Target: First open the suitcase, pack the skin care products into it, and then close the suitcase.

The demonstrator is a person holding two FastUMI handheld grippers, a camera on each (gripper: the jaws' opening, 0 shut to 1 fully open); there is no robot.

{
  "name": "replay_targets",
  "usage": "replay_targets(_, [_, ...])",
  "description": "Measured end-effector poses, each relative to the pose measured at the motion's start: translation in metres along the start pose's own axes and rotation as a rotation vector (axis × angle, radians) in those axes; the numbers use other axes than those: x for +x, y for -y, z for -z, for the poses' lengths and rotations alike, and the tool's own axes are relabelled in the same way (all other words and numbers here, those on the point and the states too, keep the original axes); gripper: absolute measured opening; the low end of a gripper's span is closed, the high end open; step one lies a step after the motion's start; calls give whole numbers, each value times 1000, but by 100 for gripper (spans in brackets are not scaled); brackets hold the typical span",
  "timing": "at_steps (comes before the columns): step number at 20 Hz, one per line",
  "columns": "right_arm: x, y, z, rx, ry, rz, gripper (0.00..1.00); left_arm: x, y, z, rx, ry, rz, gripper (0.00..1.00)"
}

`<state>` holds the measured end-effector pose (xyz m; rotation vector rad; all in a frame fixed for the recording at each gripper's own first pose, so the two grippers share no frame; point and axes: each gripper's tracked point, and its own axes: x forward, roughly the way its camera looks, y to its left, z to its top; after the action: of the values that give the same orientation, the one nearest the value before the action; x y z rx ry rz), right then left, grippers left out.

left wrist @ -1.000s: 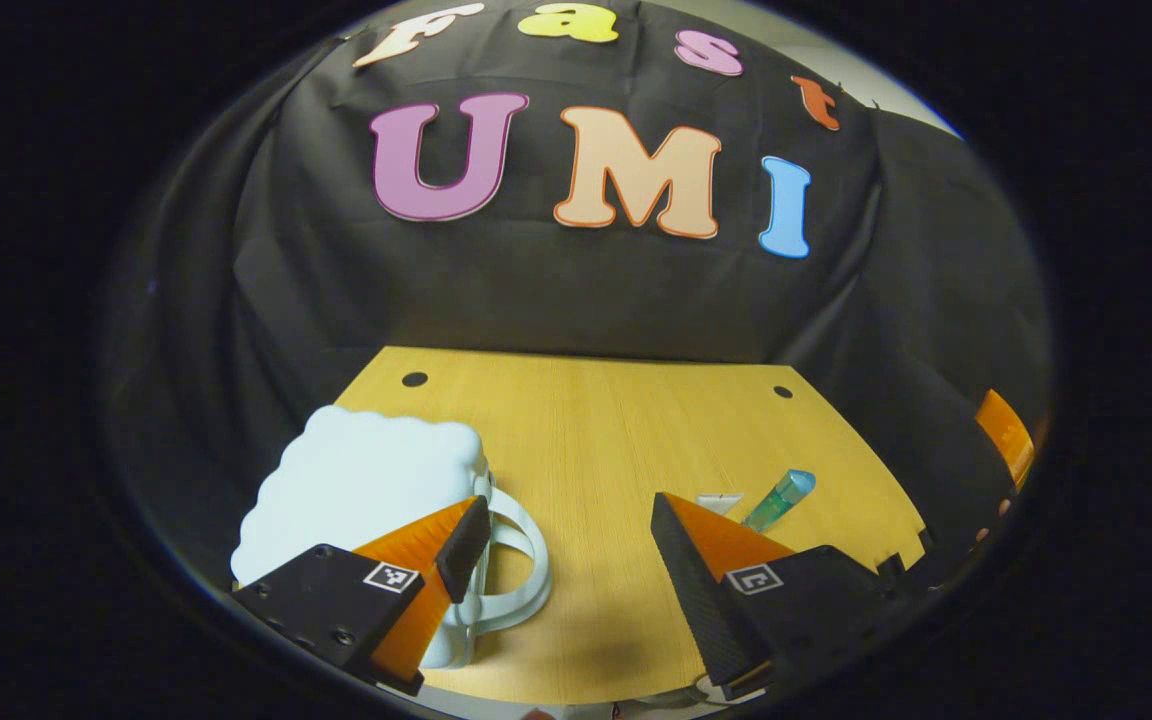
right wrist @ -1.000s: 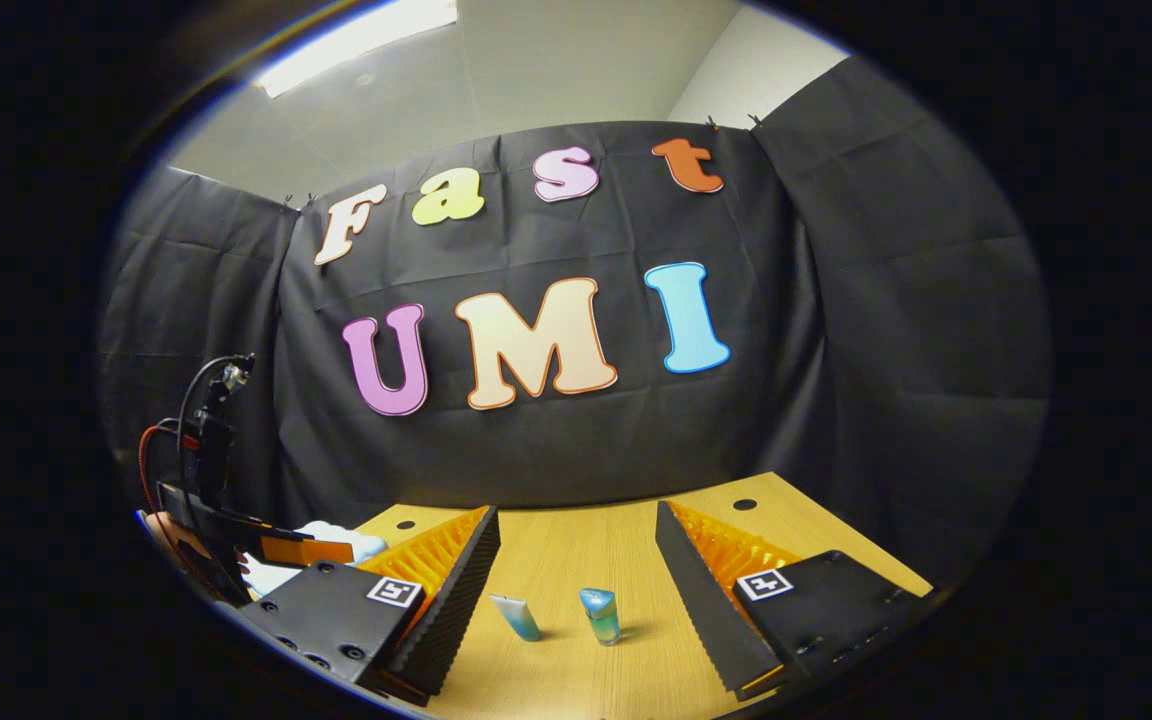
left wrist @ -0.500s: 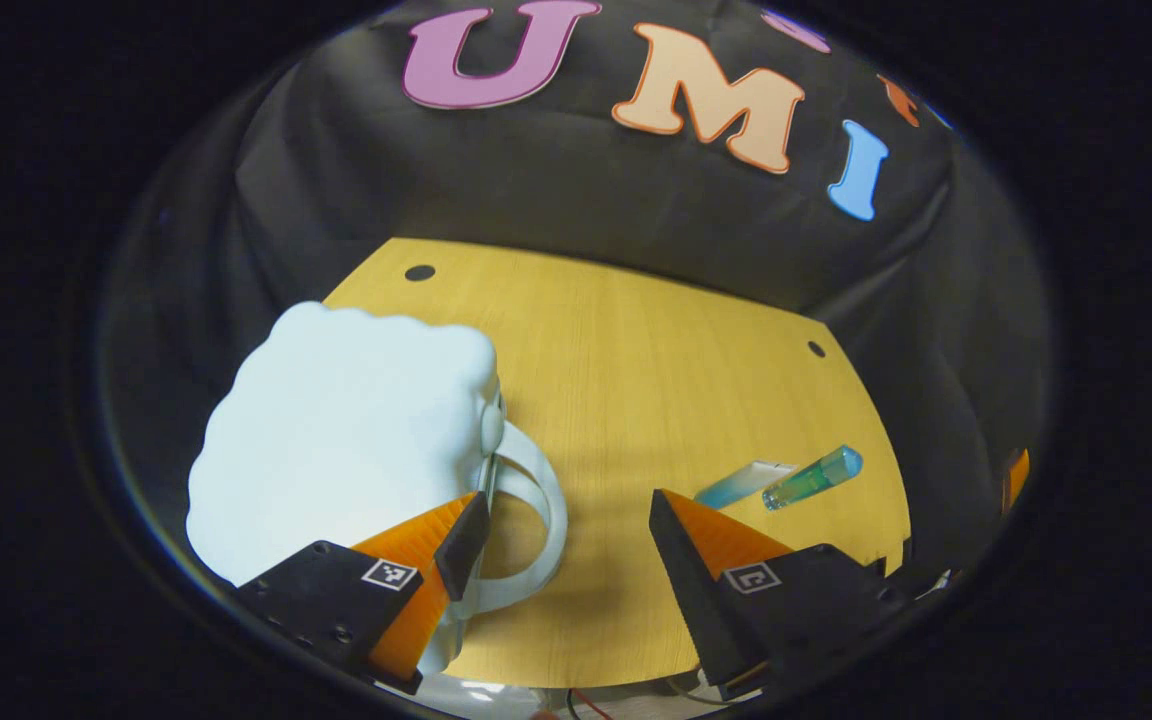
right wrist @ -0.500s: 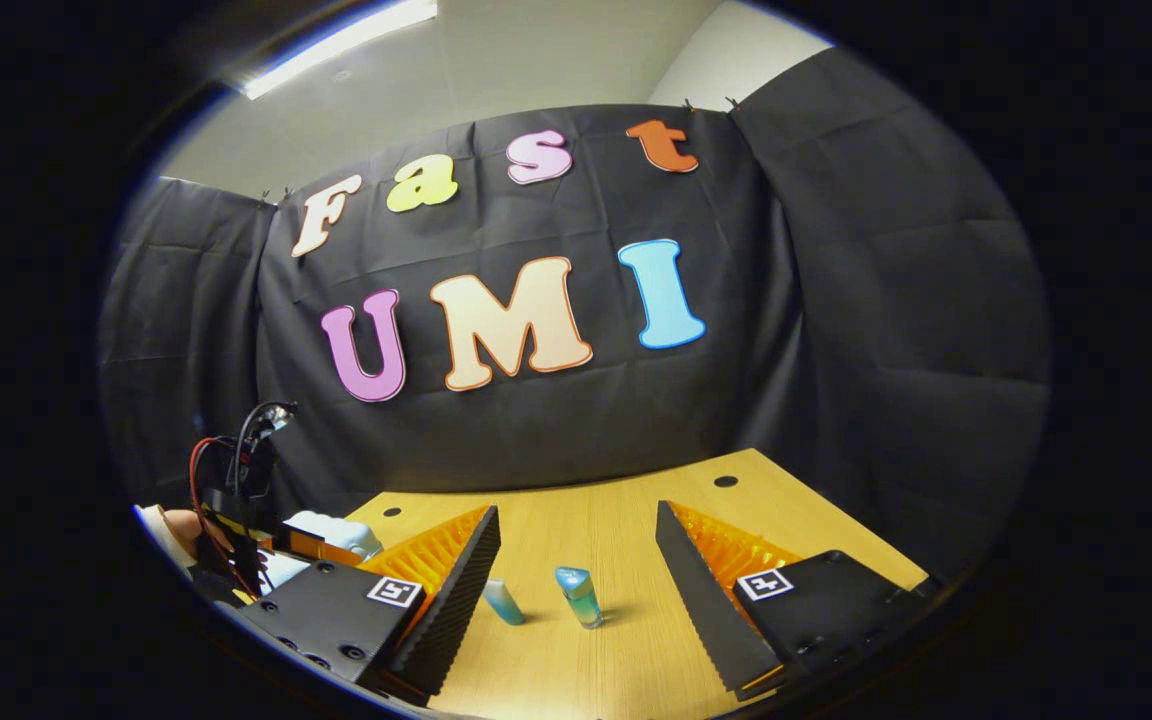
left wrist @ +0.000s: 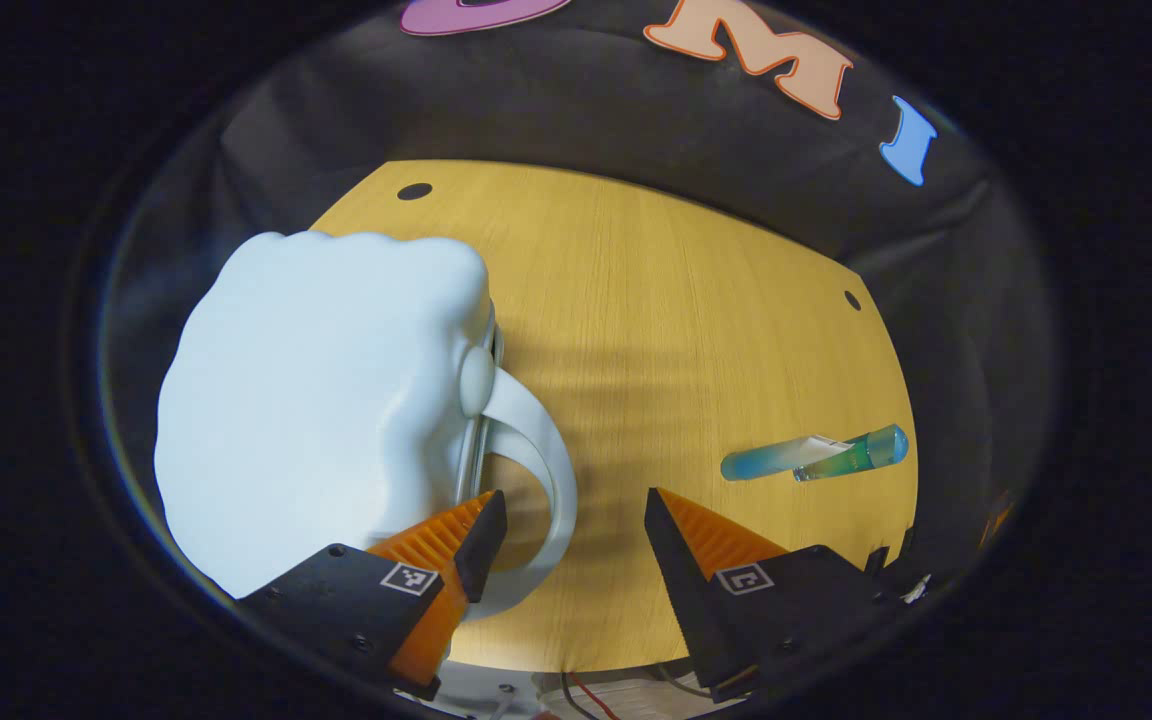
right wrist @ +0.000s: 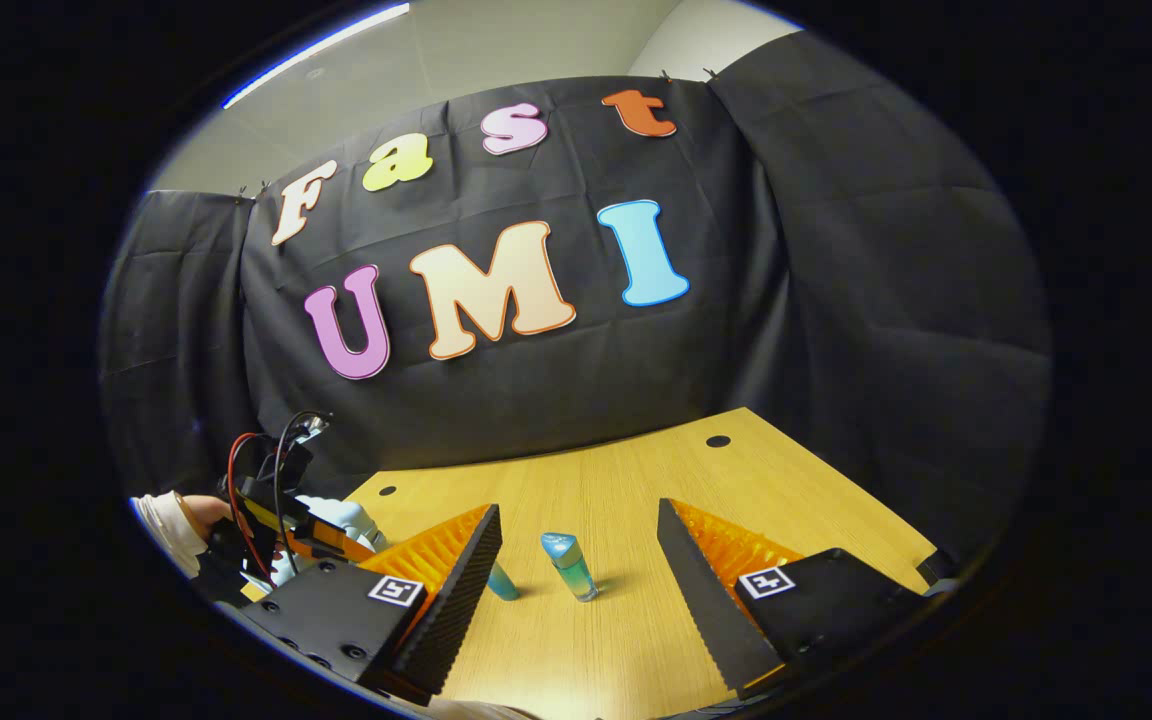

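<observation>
Gaping ridged fingers (left wrist: 481,530) on both grippers — scalloped glossy suitcase (left wrist: 316,400), looped handle (left wrist: 541,470), woodgrain table (left wrist: 676,330).

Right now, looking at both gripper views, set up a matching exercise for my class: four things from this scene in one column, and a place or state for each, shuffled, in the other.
Things:
1. suitcase
2. blue-green bottle
3. left gripper
4. table

Places or states:
A. open, its fingers either side of the handle
B. standing between the right gripper's open fingers
C. shut, pale blue
D. wooden, with small dark holes

Pairs: 1-C, 2-B, 3-A, 4-D
</observation>
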<state>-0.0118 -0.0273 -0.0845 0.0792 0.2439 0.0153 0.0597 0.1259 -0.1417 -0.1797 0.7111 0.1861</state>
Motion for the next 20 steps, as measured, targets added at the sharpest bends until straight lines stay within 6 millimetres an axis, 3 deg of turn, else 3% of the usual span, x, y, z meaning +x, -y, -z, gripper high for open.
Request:
replay_targets(9, [5, 22, 2, 25, -16, 33, 98, 24, -1, 12, -27, -111, -48, 76])
replay_targets(12, [7, 27, 1, 34, -20, 37, 98, 29, -3, 19, -26, -142, -60, 64])
replay_targets(13, [7, 28, 4, 34, -28, 35, 98, 31, -4, 23, -28, -153, -63, 51])
replay_targets(14, [8, 29, 5, 30, -32, 36, 98, 33, -5, 25, -34, -164, -64, 53])
replay_targets(15, [10, 31, 6, 26, -38, 36, 98, 34, -4, 28, -40, -174, -61, 42])
replay_targets(18, [11, 31, 12, 18, -58, 29, 98, 36, -12, 30, -25, -187, -90, 34])
replay_targets(20, [12, 32, 17, 13, -70, 26, 98, 36, -13, 29, -20, -192, -89, 21])
